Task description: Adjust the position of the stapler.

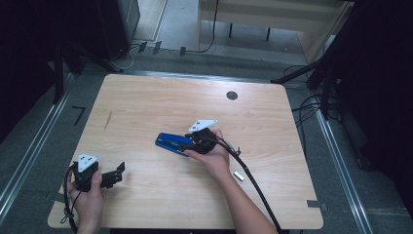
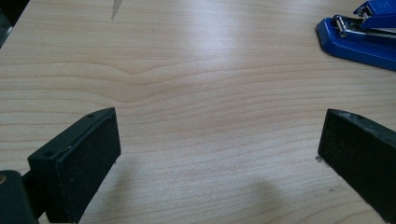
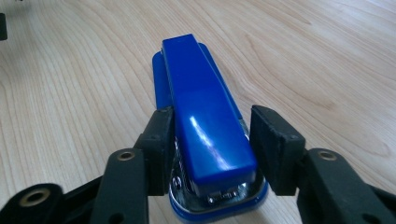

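Observation:
A blue stapler (image 1: 170,141) lies flat near the middle of the wooden table (image 1: 146,102), its chrome rear end toward my right hand. My right gripper (image 1: 187,144) is open and straddles that rear end. In the right gripper view the stapler (image 3: 201,116) sits between the pads of my right gripper (image 3: 212,126); the left pad is against its side and the right pad stands a sliver off. My left gripper (image 1: 118,174) rests near the table's front left corner, wide open. In the left gripper view my left gripper (image 2: 219,135) has bare wood between its jaws, with the stapler (image 2: 364,35) at the top right.
A small white block (image 1: 238,175) lies on the table just right of my right forearm. A dark round grommet (image 1: 232,95) sits near the far edge. The right gripper's cable (image 1: 258,195) trails toward the front edge.

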